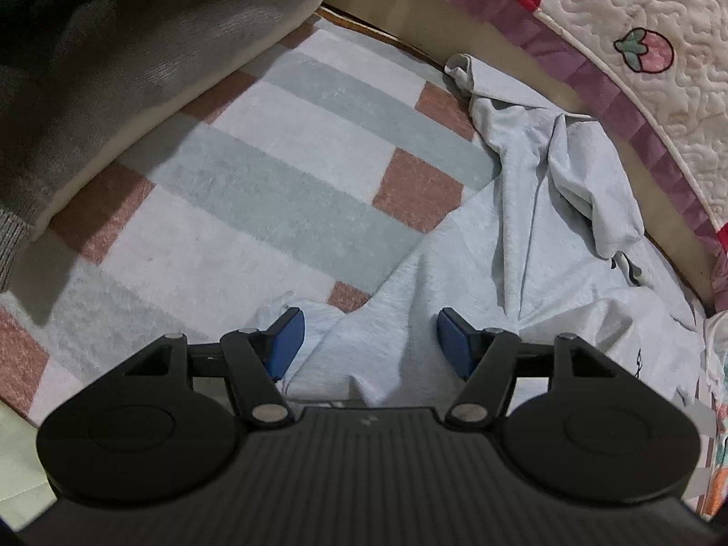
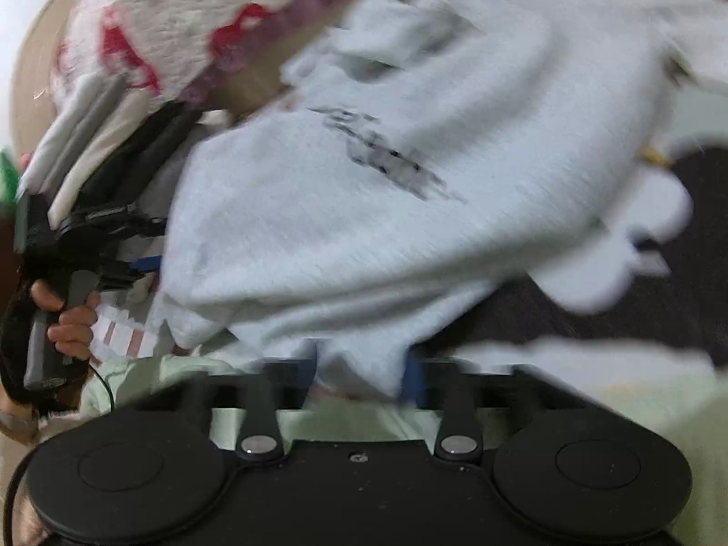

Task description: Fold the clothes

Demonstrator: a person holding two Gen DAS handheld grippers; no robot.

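A pale blue-grey sweatshirt (image 1: 523, 236) lies crumpled on a striped rug (image 1: 255, 173), one sleeve stretched toward the far edge. My left gripper (image 1: 368, 341) is open, its blue pads (image 1: 286, 341) on either side of a fold of the sweatshirt's near edge. In the blurred right wrist view the sweatshirt (image 2: 364, 209) with dark print hangs lifted, and my right gripper (image 2: 364, 373) looks closed on its lower edge. The left gripper (image 2: 77, 245) and the hand holding it show at the left there.
A quilted bedspread (image 1: 637, 45) with purple trim and a wooden bed frame (image 1: 409, 13) border the rug at the back right. A grey cushion (image 1: 113, 68) lies at the left. A dark garment (image 2: 637, 300) lies under the sweatshirt at the right.
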